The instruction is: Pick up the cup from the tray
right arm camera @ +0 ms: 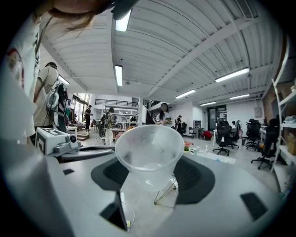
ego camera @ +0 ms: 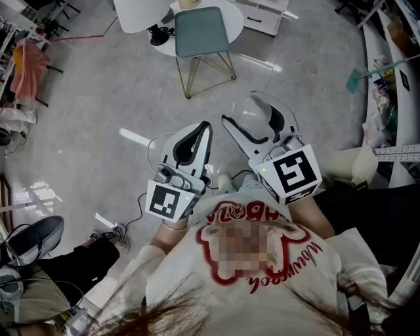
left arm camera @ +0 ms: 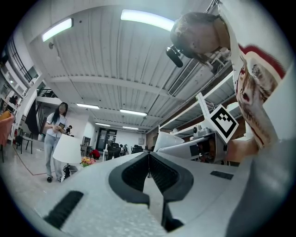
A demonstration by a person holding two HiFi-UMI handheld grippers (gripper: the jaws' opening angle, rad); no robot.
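Note:
A clear plastic cup (right arm camera: 149,152) sits upright between the jaws of my right gripper (right arm camera: 149,164), which is shut on it. From the head view the cup (ego camera: 264,110) shows as a faint clear shape between the right gripper's (ego camera: 252,113) fingers, held high above the floor in front of the person's chest. My left gripper (ego camera: 202,131) is beside it on the left, jaws pressed together with nothing between them. In the left gripper view the left gripper (left arm camera: 149,156) is shut and empty, and the right gripper's marker cube (left arm camera: 224,122) shows at the right. No tray is in view.
A teal chair (ego camera: 200,33) and a white round table (ego camera: 141,13) stand on the grey floor ahead. Cables (ego camera: 125,226) lie on the floor at the left. A person (left arm camera: 54,134) stands in the far room. Office chairs (right arm camera: 225,136) are at the right.

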